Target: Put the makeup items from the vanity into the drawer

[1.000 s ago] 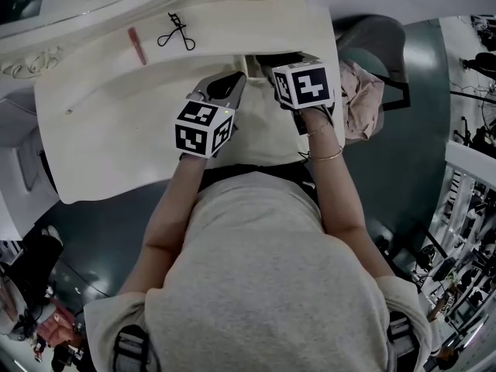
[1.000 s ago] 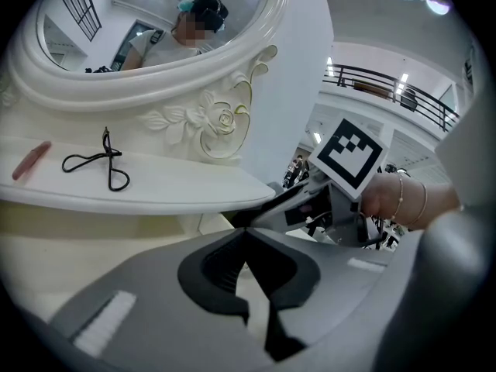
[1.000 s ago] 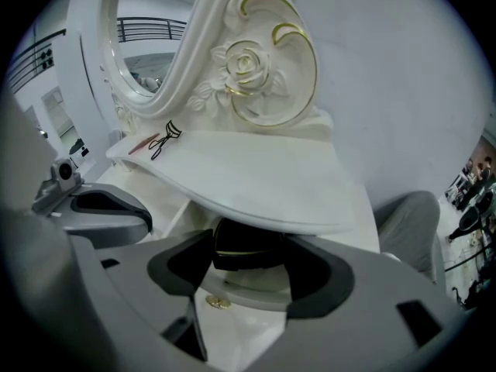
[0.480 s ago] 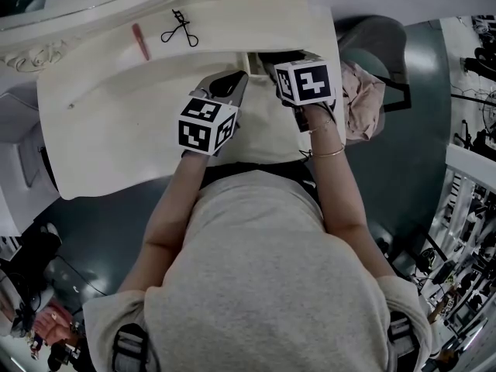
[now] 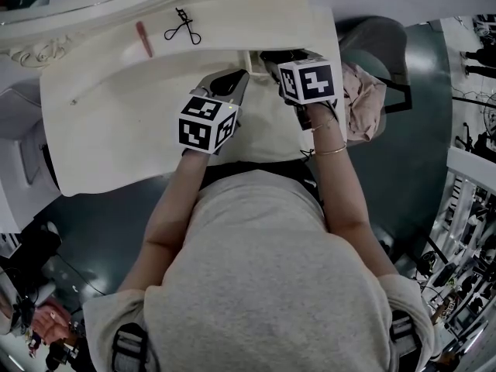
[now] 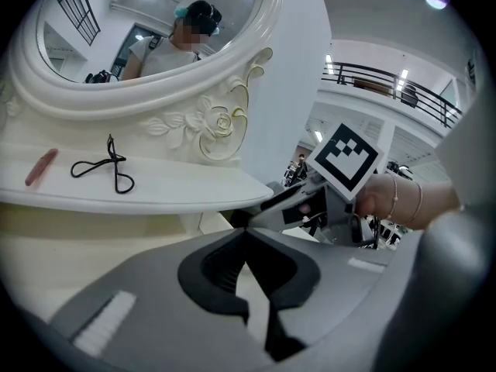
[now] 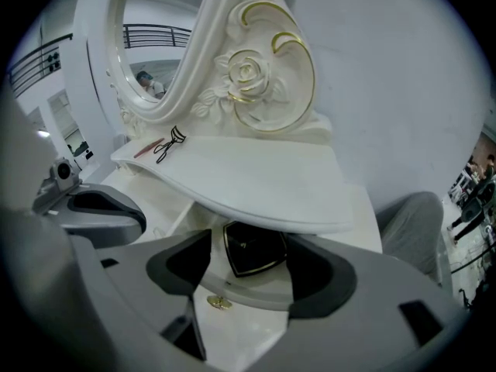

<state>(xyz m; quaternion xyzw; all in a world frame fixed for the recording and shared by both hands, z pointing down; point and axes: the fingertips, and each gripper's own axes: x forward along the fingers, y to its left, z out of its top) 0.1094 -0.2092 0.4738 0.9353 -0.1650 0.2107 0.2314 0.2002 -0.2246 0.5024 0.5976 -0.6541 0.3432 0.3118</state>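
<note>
Eyelash curler (image 5: 182, 26) is lying on the back ledge of the vanity (image 5: 116, 122), near the mirror base. A pink stick (image 5: 144, 39) (lipstick or similar, can't tell) is sitting just beside it on the left. Both are lying well apart from the two grippers. A black compact (image 7: 252, 258) is already resting inside the open drawer (image 7: 256, 294), under the vanity's edge.

R gripper (image 7: 249, 242) is hovering at the drawer front w/ jaws standing wide. The compact is showing between them but further in and, as far as I'm reading it, not clamped. L gripper (image 6: 246, 232) is hanging alongside, jaws closed tip to tip, nothing in them.

Handling, my guess: the curler is looking like thin metal, i.e. light, stiff, apt to skid on the glossy top & swing if taken by one loop. Best grip is probably where the two handles cross, jaws coming straight down. The stick is likely light & round, so prone to rolling; pinching it mid-length, across its axis, should be holding it. Neither is seeming fragile.
</note>
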